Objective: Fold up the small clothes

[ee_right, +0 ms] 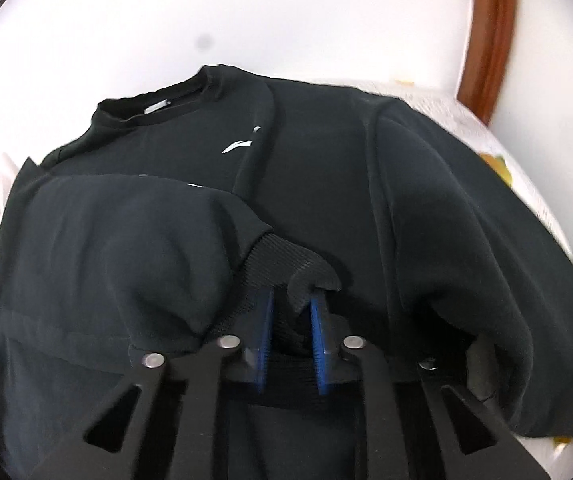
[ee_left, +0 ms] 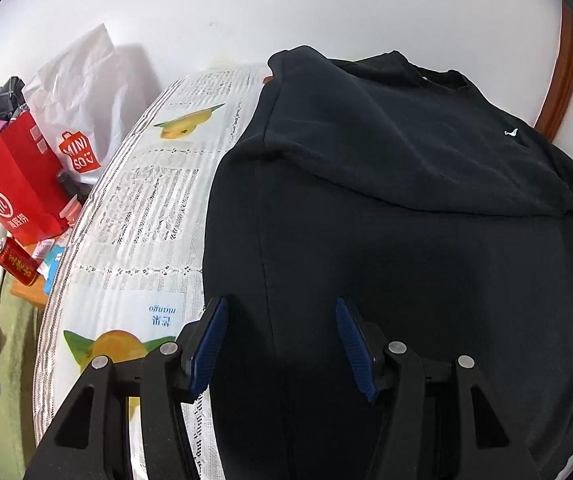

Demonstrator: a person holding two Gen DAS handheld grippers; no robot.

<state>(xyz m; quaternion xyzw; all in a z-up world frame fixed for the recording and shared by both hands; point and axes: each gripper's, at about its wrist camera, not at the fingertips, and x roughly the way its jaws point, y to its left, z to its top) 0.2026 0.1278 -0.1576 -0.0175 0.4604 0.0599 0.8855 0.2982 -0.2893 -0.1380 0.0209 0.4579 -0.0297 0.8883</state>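
A black sweatshirt (ee_left: 406, 200) lies spread on a table covered by a white printed cloth (ee_left: 146, 208), one side folded inward over the chest. My left gripper (ee_left: 281, 304) hovers open over the garment's near left part, with nothing between its blue pads (ee_left: 212, 340). In the right wrist view the sweatshirt (ee_right: 326, 152) shows its collar and a small white logo. The ribbed sleeve cuff (ee_right: 282, 256) sits pinched between the blue pads of my right gripper (ee_right: 292, 298), which is shut on it, above the body of the garment.
Left of the table stand a red paper bag (ee_left: 22, 192), a white shopping bag (ee_left: 82, 100) and a red can (ee_left: 16, 266), with clothes heaped around them. A brown wooden frame (ee_left: 564, 80) runs along the wall at the right. The cloth edge (ee_right: 526, 184) shows beyond the sweatshirt.
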